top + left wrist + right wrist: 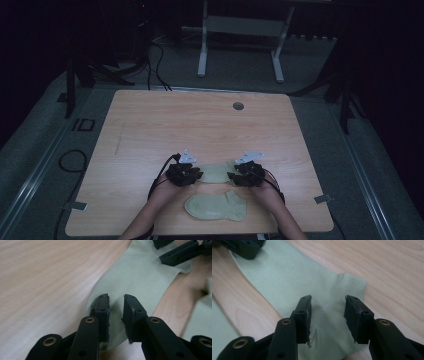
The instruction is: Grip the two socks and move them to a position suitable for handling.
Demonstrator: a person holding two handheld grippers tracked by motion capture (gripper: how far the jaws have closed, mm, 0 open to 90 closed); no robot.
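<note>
A pale green sock (217, 172) lies flat on the wooden table (200, 120) between my two grippers. My left gripper (198, 175) stands over its toe end. In the left gripper view the sock (140, 277) lies under the left gripper (116, 300), whose jaws stand a little apart with nothing pinched. My right gripper (234, 177) is at the sock's other end. In the right gripper view the right gripper (328, 302) hangs open above the heel and the ribbed cuff (357, 286) of the sock (287, 272).
A second pale green sock (216, 206) lies nearer the front edge, between the person's forearms. A round cable hole (238, 106) sits at the table's far side. Cables trail off the left edge.
</note>
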